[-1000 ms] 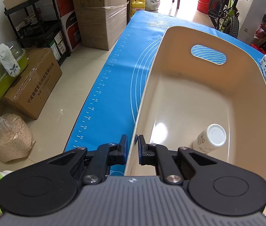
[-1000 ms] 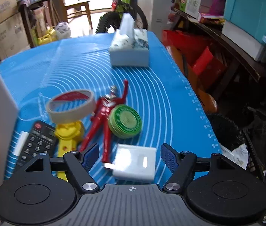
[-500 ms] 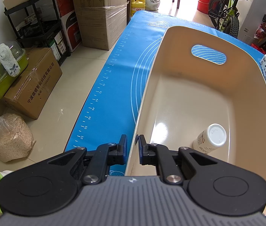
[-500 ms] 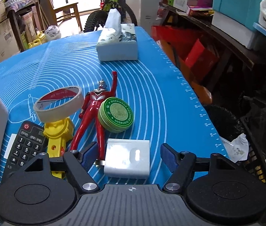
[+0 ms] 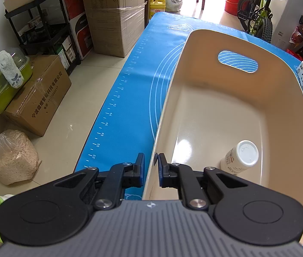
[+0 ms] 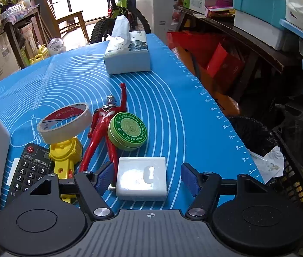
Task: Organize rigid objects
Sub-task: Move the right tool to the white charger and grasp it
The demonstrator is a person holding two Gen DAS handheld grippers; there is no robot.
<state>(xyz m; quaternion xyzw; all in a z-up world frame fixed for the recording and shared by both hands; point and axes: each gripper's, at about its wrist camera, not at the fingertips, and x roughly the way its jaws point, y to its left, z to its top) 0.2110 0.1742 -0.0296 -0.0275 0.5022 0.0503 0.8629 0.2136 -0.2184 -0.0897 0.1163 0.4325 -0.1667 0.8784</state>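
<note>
Two grippers in view. Left gripper (image 5: pixel 151 167) clamped on the near left rim of the cream bin (image 5: pixel 280 98), one finger outside the wall, one inside. White bottle (image 5: pixel 240 157) lying on the bin floor toward the near right corner. Right gripper (image 6: pixel 148 176) spread wide above the blue mat (image 6: pixel 172 107), holding nothing, straddling the white adapter (image 6: pixel 141 178), which sits closer to the left finger. Just beyond: green ointment tin (image 6: pixel 128 130) beside the red figure (image 6: pixel 104 128), tape roll (image 6: pixel 64 121) resting on the yellow toy (image 6: pixel 65 154), black remote (image 6: pixel 30 169) at far left. Tissue box (image 6: pixel 127 56) well behind
</note>
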